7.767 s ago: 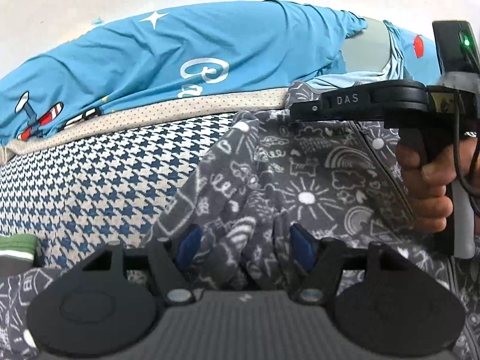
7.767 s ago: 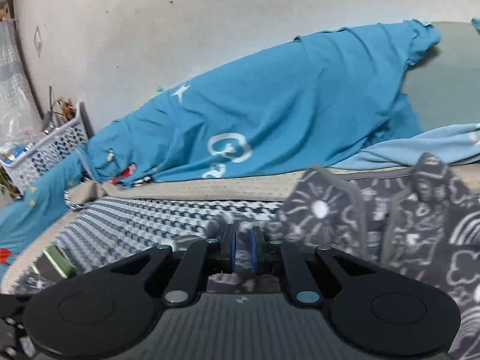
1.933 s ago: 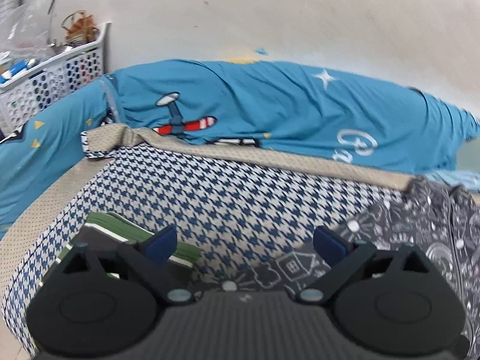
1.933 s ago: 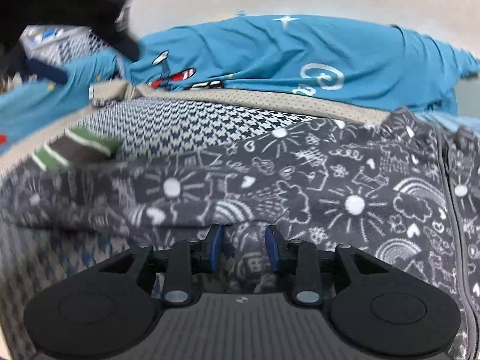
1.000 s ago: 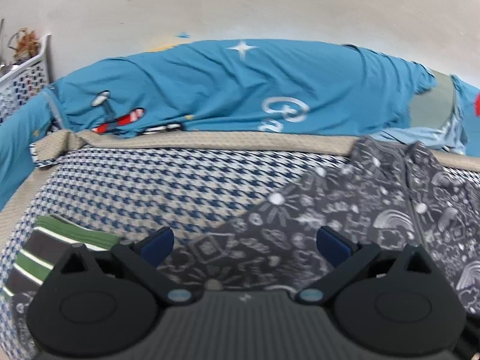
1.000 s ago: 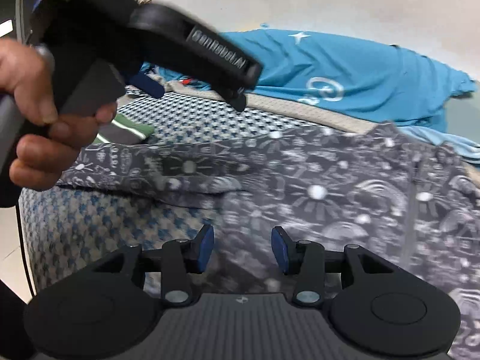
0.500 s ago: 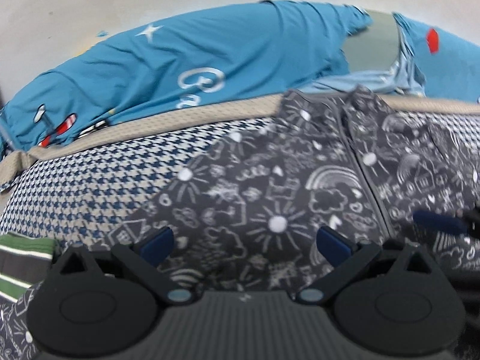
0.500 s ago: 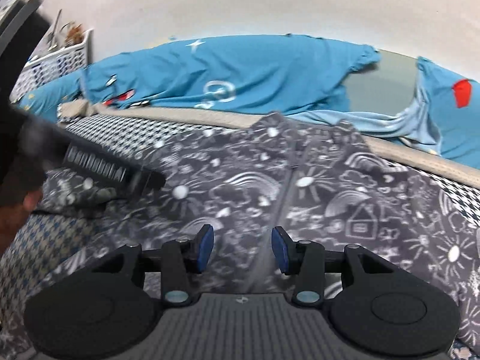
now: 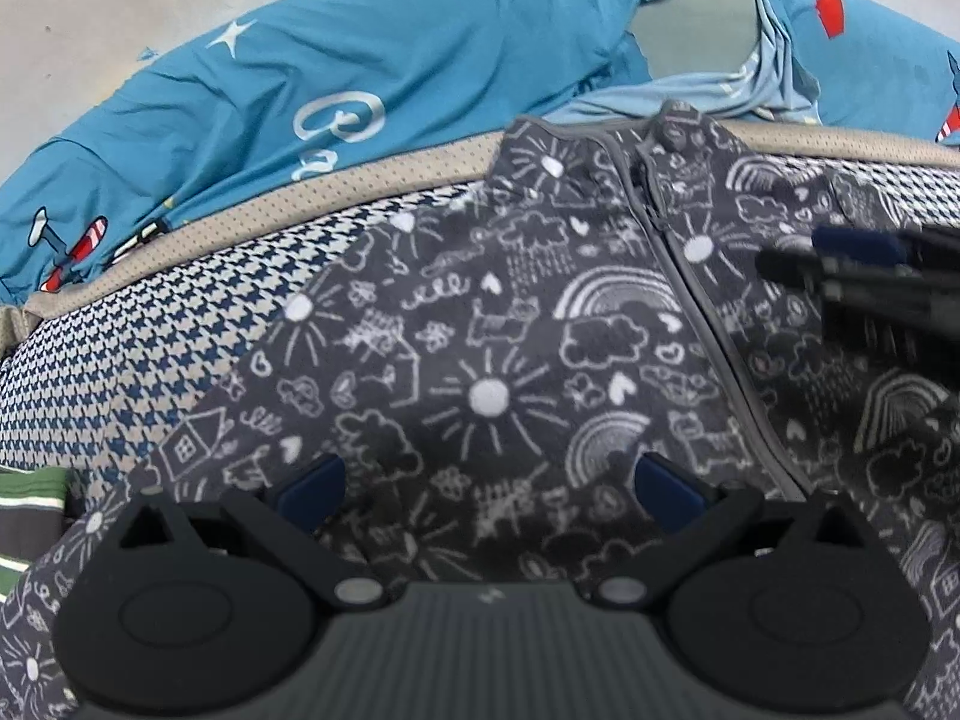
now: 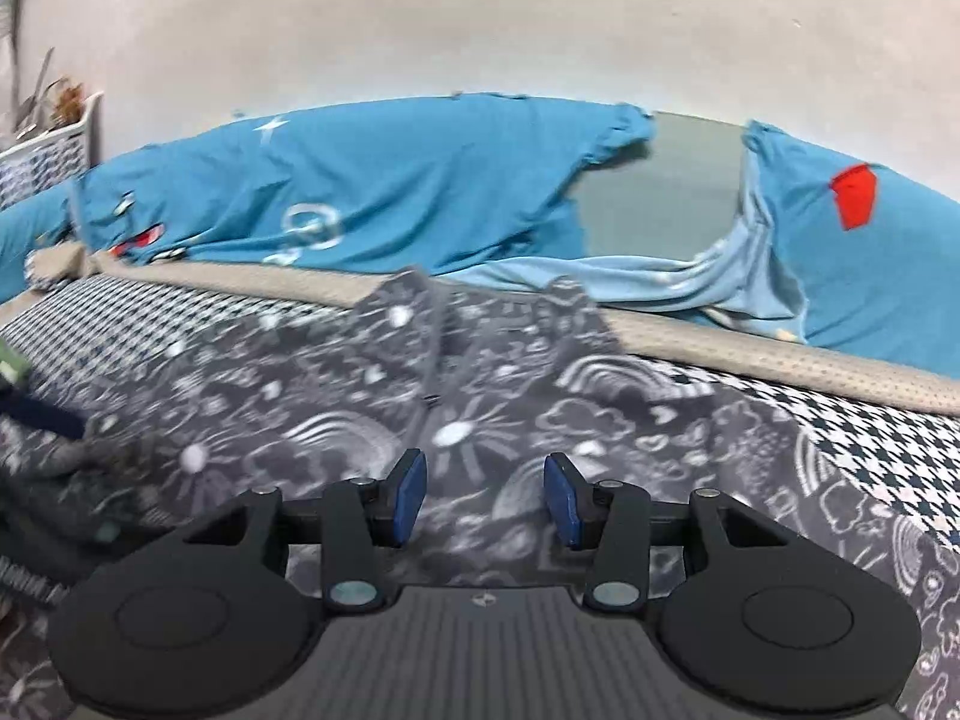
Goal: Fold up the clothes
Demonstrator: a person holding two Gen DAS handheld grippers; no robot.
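Holding both tools low over the cloth, you have the left gripper (image 9: 489, 477) spread wide with nothing between its blue pads, and the right gripper (image 10: 485, 495) likewise parted and empty. Directly beneath and ahead of both lies the grey doodle-print jacket (image 9: 510, 360), face up and flat, its zipper (image 9: 678, 252) running away from you toward the collar (image 9: 600, 135) at the far edge; that line is the garment's long axis. From your left tool the zipper sits to the right of centre, so the left half of the body and the sleeve trailing off to your left are that tool's to take; the right tool, whose dark blurred tip (image 9: 852, 252) crosses the jacket's right chest, looks almost straight up the zipper and is nearer the right-hand side. I judge the coming fold turns on bringing one side in across that zipper line. Under the jacket is a houndstooth blanket (image 9: 150, 348) with a beige perforated border (image 9: 300, 198); a striped green item (image 9: 30, 498) sits at its left edge. Beyond, a blue printed sheet (image 10: 390, 192) is heaped against a pale wall (image 10: 480, 18), with a white basket (image 10: 54, 150) far left.
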